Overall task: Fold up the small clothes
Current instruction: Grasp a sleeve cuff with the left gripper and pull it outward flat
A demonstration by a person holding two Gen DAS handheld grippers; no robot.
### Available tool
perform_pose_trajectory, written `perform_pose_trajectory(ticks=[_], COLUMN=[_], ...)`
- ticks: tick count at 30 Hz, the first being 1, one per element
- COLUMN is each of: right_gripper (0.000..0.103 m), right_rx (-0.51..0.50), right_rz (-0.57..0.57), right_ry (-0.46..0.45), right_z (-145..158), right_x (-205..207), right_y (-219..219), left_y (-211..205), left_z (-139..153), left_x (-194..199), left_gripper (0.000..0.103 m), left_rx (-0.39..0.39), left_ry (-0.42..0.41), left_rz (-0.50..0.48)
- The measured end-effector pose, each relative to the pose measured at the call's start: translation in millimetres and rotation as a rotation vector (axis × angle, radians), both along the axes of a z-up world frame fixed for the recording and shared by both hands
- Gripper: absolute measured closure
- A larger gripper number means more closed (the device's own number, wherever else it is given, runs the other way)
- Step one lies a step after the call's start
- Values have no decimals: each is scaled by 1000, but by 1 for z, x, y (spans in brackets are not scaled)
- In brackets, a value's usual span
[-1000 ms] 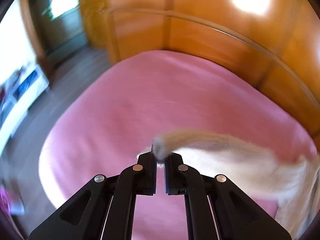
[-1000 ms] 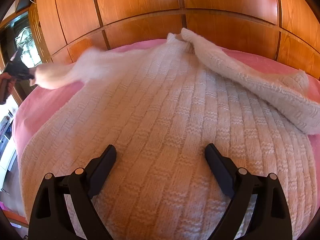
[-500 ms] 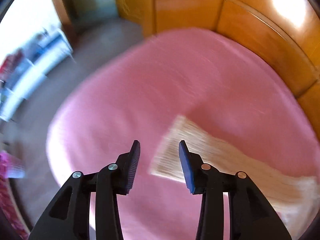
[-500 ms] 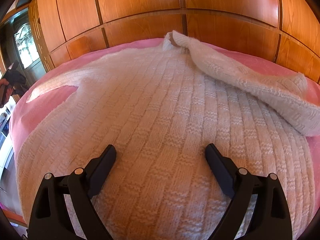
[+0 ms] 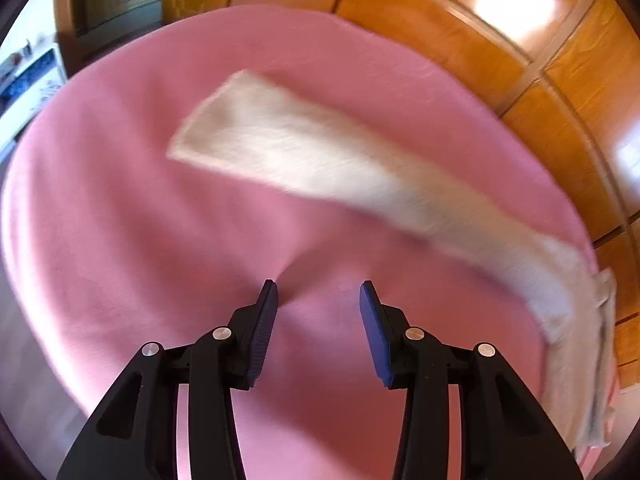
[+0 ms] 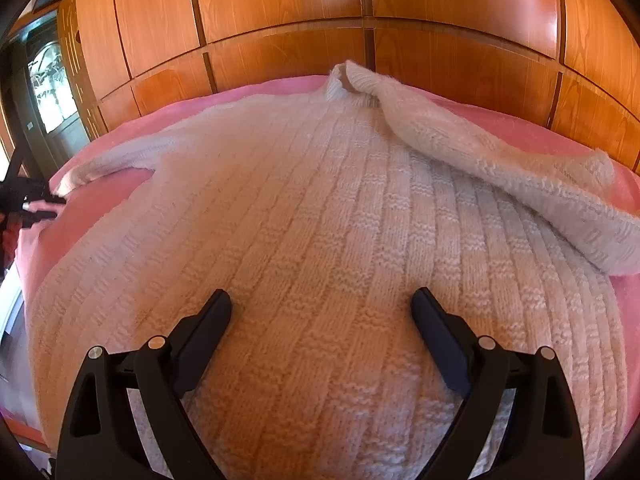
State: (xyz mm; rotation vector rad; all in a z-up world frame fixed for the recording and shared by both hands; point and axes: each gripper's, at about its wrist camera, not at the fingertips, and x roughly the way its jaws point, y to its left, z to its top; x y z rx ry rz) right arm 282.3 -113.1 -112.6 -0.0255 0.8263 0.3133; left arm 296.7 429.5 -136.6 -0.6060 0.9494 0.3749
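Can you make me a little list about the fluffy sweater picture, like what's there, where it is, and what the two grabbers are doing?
garment: cream knit sweater, spread flat
surface: pink bed cover
left sleeve: laid out straight on the cover
right sleeve: folded over the body
left gripper: open, holding nothing, over bare cover
right gripper: open, over the sweater's body
background: wooden wall panels

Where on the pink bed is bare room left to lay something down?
Bare pink bed lies between the left sleeve and the left gripper, and beyond that sleeve toward the wooden panels. The sweater crowds the rest.
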Motion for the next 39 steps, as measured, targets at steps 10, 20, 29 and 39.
perform_pose_trajectory(ticks=[10, 20, 29, 39], right_gripper=[10, 8, 10, 31], right_rx=[-25, -3, 35, -7], right_rz=[-3, 4, -34, -493], right_ry=[0, -3, 4, -100], right_z=[-2, -2, 8, 55], right_x=[0, 0, -3, -39], right_y=[3, 0, -12, -178], left_y=[0, -19, -131, -360], left_z=[11, 4, 41, 46], left_x=[55, 38, 9, 22], left_gripper=[99, 91, 55, 41], left_rx=[-70, 87, 131, 199], left_ry=[-112, 95, -93, -234], left_rz=[103, 161, 14, -624])
